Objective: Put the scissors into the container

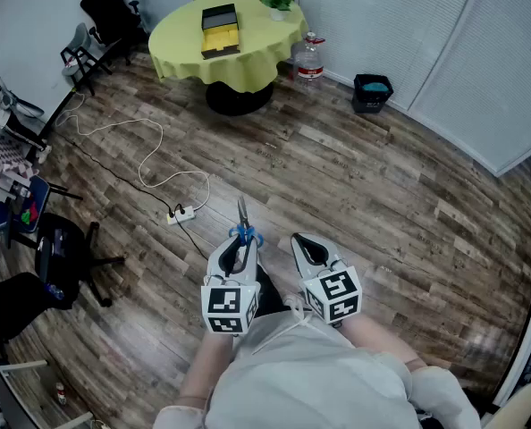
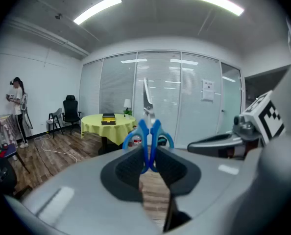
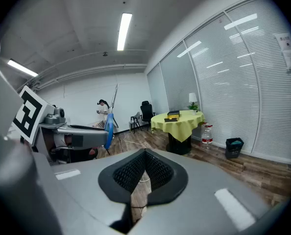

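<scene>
Blue-handled scissors (image 1: 243, 226) stand blade-up between the pads of my left gripper (image 1: 239, 244), which is shut on the handles. The left gripper view shows the scissors (image 2: 148, 131) pinched at the loops, with the blades pointing up. My right gripper (image 1: 308, 247) hangs beside it, shut with nothing between its pads (image 3: 135, 173). The black and yellow container (image 1: 219, 27) sits on the round table with a yellow cloth (image 1: 257, 52), far ahead across the floor. Both grippers are held close to the person's body.
A potted plant (image 1: 277, 0) stands on the table. A water bottle (image 1: 310, 56) and a black bin (image 1: 372, 92) sit by the glass wall. A power strip with cable (image 1: 181, 213) lies on the wooden floor. Chairs (image 1: 109, 12) and a person (image 2: 17, 109) are at the left.
</scene>
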Demonstrator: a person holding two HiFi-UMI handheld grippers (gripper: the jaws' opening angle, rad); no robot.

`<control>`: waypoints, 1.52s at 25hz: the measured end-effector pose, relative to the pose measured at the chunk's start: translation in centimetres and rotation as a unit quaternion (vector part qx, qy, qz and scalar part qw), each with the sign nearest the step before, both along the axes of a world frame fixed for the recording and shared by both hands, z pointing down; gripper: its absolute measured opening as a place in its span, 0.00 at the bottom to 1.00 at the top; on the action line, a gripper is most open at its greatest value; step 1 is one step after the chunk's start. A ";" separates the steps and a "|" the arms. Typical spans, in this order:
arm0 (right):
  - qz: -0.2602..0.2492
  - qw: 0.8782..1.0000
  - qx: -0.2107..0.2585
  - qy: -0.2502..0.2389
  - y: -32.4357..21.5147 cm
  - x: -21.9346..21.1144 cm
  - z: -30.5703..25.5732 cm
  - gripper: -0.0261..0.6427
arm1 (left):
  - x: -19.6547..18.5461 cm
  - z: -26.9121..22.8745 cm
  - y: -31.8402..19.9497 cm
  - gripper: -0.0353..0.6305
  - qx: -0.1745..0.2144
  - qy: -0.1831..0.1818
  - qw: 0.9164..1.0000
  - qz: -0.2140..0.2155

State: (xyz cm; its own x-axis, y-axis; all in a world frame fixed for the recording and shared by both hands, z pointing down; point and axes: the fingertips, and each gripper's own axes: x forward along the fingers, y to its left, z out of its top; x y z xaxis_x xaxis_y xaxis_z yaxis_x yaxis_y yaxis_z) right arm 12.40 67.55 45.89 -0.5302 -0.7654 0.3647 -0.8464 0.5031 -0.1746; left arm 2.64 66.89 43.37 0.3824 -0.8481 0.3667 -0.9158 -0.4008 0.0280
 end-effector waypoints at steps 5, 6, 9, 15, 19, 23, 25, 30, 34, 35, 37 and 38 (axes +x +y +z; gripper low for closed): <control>-0.012 1.000 -0.013 -0.013 -0.8 -1.1 0.6 0.04 | -0.8 0.6 -0.8 0.17 -0.006 0.006 1.000 0.000; -0.012 1.000 -0.013 -0.013 -0.9 -1.3 0.7 0.04 | -0.9 0.6 -0.9 0.17 -0.008 0.006 1.000 0.001; -0.011 1.000 -0.015 -0.012 -1.3 -1.9 0.8 0.04 | -1.5 0.9 -1.1 0.17 -0.013 0.007 1.000 0.004; -0.001 0.999 -0.037 -0.025 -3.0 -3.2 2.1 0.04 | -2.8 2.2 -2.7 0.17 -0.030 0.010 0.999 0.008; 0.014 0.999 -0.045 -0.022 -4.7 -3.3 2.7 0.04 | -2.9 2.8 -4.8 0.17 -0.033 0.013 0.999 0.023; 0.022 0.998 -0.048 -0.015 -7.8 -3.9 3.1 0.04 | -3.6 2.9 -8.4 0.17 -0.034 0.018 0.999 0.029; 0.028 0.998 -0.050 -0.014 -9.8 -4.1 3.0 0.04 | -3.9 2.7 -10.5 0.17 -0.035 0.019 0.999 0.034; 0.041 0.997 -0.057 -0.011 -16.6 -5.7 3.0 0.04 | -6.3 1.9 -17.3 0.17 -0.028 0.018 0.999 0.041; 0.037 0.998 -0.057 -0.002 -21.7 -8.3 2.8 0.04 | -9.4 1.6 -22.8 0.17 -0.028 0.029 0.999 0.036; 0.036 0.998 -0.057 0.001 -22.9 -9.0 2.8 0.04 | -10.1 1.6 -24.1 0.17 -0.028 0.031 0.999 0.035; 0.035 0.998 -0.057 0.007 -25.2 -10.0 3.0 0.04 | -11.3 1.6 -26.5 0.17 -0.028 0.034 0.998 0.034; 0.034 0.998 -0.059 0.009 -26.3 -10.4 3.1 0.04 | -11.7 1.7 -27.5 0.17 -0.028 0.035 0.998 0.034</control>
